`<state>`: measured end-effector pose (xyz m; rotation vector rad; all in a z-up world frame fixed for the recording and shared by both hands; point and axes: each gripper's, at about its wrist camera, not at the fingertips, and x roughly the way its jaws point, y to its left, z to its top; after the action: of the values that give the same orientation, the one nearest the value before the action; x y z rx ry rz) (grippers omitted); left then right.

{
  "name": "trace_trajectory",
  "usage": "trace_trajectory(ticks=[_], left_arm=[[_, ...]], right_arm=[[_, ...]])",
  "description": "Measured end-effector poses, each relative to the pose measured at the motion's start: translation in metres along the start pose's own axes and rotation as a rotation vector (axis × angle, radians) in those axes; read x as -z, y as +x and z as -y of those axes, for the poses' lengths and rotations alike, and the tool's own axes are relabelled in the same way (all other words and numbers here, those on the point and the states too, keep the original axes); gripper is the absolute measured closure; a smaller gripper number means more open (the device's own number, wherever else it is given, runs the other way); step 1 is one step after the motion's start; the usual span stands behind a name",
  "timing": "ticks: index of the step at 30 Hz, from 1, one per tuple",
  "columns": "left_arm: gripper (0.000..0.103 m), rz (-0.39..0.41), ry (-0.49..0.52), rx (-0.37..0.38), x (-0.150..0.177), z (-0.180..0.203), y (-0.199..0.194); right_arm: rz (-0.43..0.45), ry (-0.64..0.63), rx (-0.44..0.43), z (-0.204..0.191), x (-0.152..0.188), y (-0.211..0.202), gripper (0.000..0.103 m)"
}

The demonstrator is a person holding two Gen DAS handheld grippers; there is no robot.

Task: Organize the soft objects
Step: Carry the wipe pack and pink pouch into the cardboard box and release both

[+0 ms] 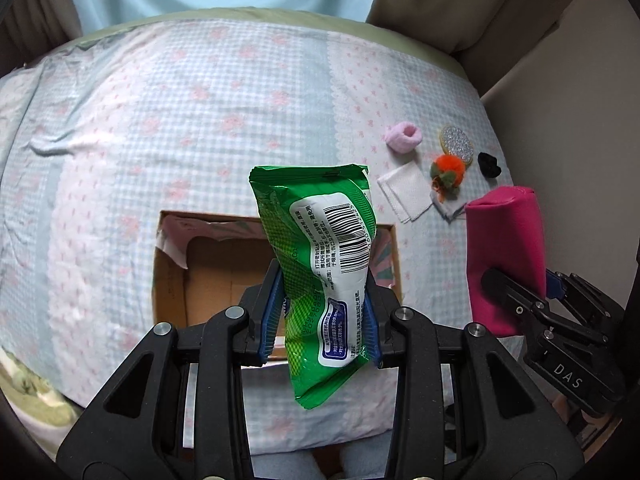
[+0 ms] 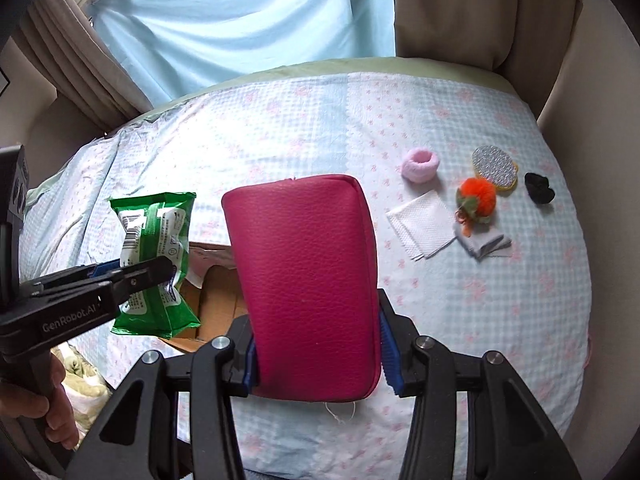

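Both wrist cams look down, close, sharing bed (image 1: 160,120) & cardboard box (image 1: 208,264).

checked bedspread (image 1: 160,120), blue curtain (image 2: 248,12)

Your wipes pack (image 1: 320,256) hangs over the box (image 1: 208,276) on the bed (image 1: 160,120) (pouch (image 2: 308,292) to its right), small stuff (image 2: 472,200) far right.

Green wipes pack (image 1: 324,276): crinkled, upright, barcode side showing, held above the open cardboard box (image 1: 208,268). Magenta leather-look pouch (image 2: 308,284): upright, held off the bed. Lying on the bed, grouped: pink fuzzy ring (image 2: 421,165), folded white tissue (image 2: 424,224), orange pompom (image 2: 476,196), glittery oval pad (image 2: 494,168), black scrunchie (image 2: 539,187), grey folded cloth (image 2: 486,244).
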<state>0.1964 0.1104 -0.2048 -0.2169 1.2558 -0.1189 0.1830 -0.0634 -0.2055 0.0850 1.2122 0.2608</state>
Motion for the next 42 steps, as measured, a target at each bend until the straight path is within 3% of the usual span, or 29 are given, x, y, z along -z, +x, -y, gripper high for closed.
trace_trajectory(ticks=[5,11,18,23,25,26,27,28,33,42], left_arm=[[0.072,-0.083,0.079,-0.042,0.01,-0.054,0.029],[0.072,-0.19,0.21,-0.096,0.024,-0.089,0.089],[0.072,-0.277,0.262,-0.097,0.026,-0.095,0.154],[0.072,-0.327,0.324,-0.11,0.026,-0.091,0.184],[0.07,-0.338,0.342,-0.102,0.026,-0.088,0.192],[0.057,-0.331,0.36,-0.104,0.026,-0.085,0.194],[0.039,-0.315,0.386,-0.115,0.026,-0.082,0.194],[0.0,-0.303,0.412,-0.117,0.026,-0.079,0.194],[0.0,-0.298,0.443,-0.106,0.026,-0.073,0.193],[0.0,-0.317,0.378,-0.078,0.019,-0.074,0.19]], right_arm=[[-0.078,0.107,-0.028,-0.038,0.018,0.05,0.059],[-0.186,0.197,-0.004,-0.043,0.027,0.118,0.059],[-0.279,0.273,0.012,-0.023,0.029,0.186,0.059],[-0.325,0.312,0.012,-0.016,0.026,0.207,0.059],[-0.305,0.322,0.02,-0.012,0.024,0.21,0.055],[-0.297,0.328,0.025,-0.012,0.022,0.212,0.052],[-0.301,0.339,0.025,-0.01,0.021,0.214,0.033],[-0.313,0.351,0.019,-0.008,0.019,0.217,0.0],[-0.322,0.33,0.027,-0.001,0.016,0.225,0.0],[-0.319,0.294,0.033,-0.002,0.018,0.217,0.0]])
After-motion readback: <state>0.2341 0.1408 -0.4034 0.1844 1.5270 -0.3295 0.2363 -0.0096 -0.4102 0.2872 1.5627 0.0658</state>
